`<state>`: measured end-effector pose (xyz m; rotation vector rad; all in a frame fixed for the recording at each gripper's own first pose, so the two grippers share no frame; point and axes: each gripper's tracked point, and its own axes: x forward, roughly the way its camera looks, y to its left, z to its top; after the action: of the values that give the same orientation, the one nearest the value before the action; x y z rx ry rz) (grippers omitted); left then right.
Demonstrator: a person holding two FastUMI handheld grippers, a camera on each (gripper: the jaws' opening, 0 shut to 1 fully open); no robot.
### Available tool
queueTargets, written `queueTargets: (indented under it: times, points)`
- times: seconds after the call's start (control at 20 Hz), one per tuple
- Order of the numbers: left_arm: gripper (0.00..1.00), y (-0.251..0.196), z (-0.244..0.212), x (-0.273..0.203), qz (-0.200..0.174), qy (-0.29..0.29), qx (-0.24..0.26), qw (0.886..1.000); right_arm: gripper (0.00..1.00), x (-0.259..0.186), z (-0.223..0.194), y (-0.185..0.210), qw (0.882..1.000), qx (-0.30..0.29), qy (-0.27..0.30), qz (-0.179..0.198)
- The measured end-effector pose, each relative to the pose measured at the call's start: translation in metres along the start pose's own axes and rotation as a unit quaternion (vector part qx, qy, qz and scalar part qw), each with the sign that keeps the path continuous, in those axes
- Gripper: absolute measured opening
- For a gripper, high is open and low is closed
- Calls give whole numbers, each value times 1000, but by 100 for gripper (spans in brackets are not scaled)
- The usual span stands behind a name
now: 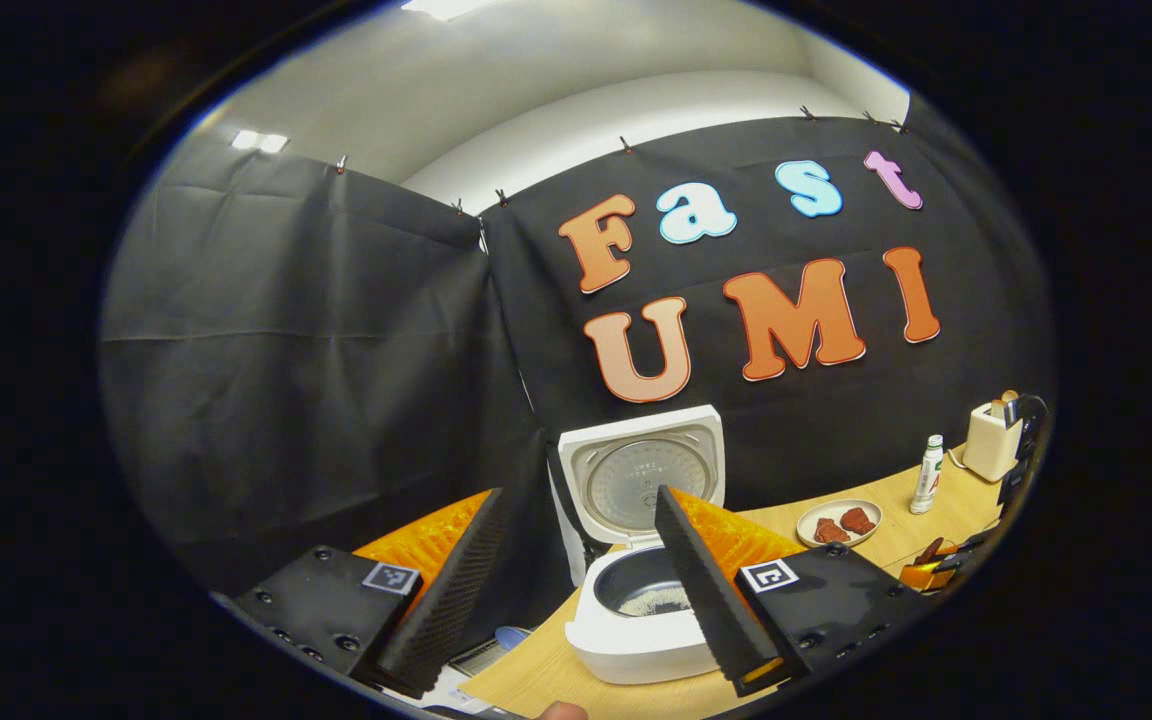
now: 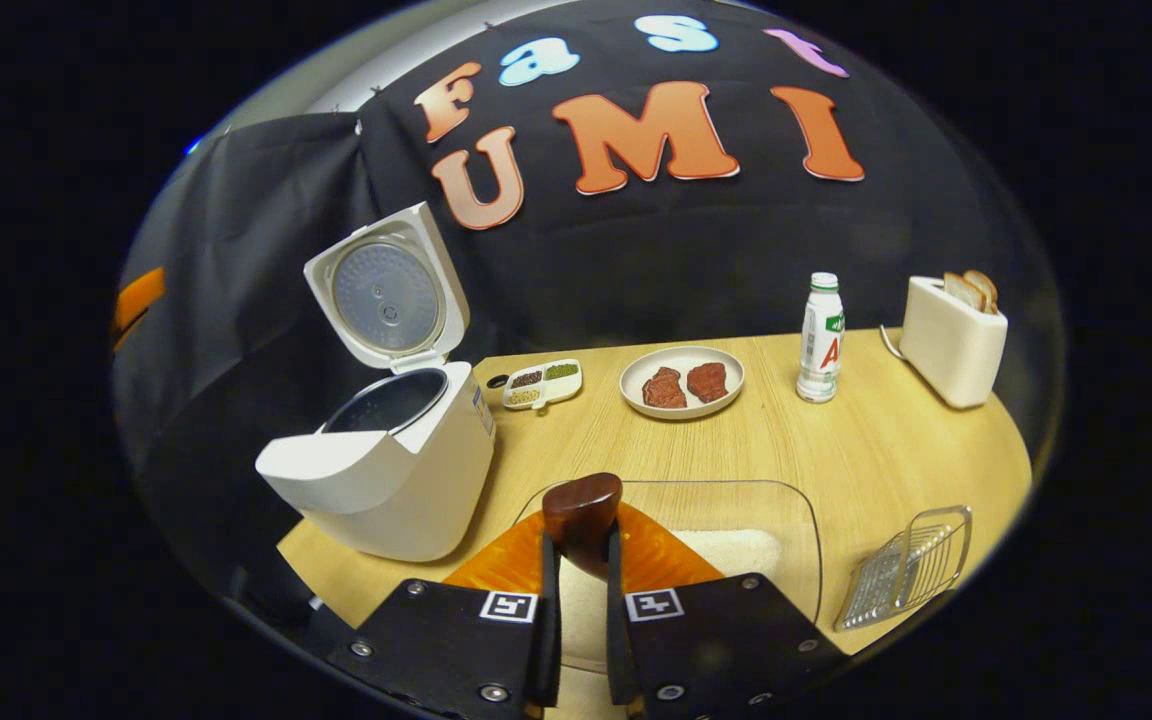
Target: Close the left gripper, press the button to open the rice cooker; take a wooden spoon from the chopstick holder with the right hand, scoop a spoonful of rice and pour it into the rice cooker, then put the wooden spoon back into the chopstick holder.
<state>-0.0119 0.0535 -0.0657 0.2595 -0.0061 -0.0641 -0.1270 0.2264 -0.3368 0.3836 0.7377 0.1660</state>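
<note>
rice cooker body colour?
White; the rice cooker stands open, and it shows best in the right gripper view.

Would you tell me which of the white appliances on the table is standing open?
The rice cooker at the table's left end: its lid is raised upright, unlike the toaster.

Black cloth walls (image 1: 316, 350) enclose a light wooden tabletop (image 2: 836, 450); white ceiling (image 1: 536, 90) with lit panels (image 1: 258, 141) above.

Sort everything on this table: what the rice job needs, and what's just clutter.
Needed: rice cooker, lid open; wooden spoon in the right gripper; clear rice container; wire holder; left gripper.

Clutter: plate of meat, bottle, toaster, divided grain dish.
</note>
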Motion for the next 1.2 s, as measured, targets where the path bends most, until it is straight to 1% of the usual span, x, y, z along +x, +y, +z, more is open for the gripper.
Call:
queueTargets:
  times: [0.15,0.2,0.35,0.45,0.5,0.55,0.6,0.65,0.7,0.75,0.8,0.95,1.0,1.05,1.15,1.2]
  points:
    - [98,8,-3,-3,3,3,3,1000,18,6,4,-10,996,84,12,-7]
    - [100,9,-3,-2,4,3,2,1000,18,7,5,-14,994,112,17,-8]
    - [98,8,-4,-1,3,5,-1,1000,18,11,6,-26,980,196,26,-14]
    - [98,8,-4,-1,2,6,0,1000,18,12,7,-32,968,250,30,-12]
    - [100,7,-5,-1,0,7,0,1000,18,12,7,-35,959,280,32,-6]
    - [100,5,-6,1,-1,7,0,1000,18,13,8,-35,951,308,31,1]
    - [98,3,-6,1,-2,8,0,1000,18,14,7,-36,945,325,34,4]
    - [98,2,-6,1,-4,8,0,1000,18,15,5,-40,939,342,33,7]
    - [98,0,-5,1,-6,8,-1,1000,22,16,3,-44,934,356,37,8]
    - [100,-1,-5,2,-8,8,-1,1000,18,15,2,-47,927,373,37,13]
    - [98,-4,-4,2,-10,7,0,1000,18,14,1,-51,922,386,36,17]
    - [98,-6,-4,2,-14,8,2,1000,18,6,6,-63,897,440,24,41]
    - [98,-8,-4,2,-15,9,2,1000,18,4,7,-68,890,453,22,46]
    - [98,-9,-4,4,-17,10,1,1000,18,1,10,-72,883,465,16,52]
    - [98,-14,-4,7,-19,11,1,1000,18,-6,19,-84,875,481,-1,55]
    - [100,-16,-4,6,-21,11,2,1000,18,-7,23,-90,869,492,-6,59]
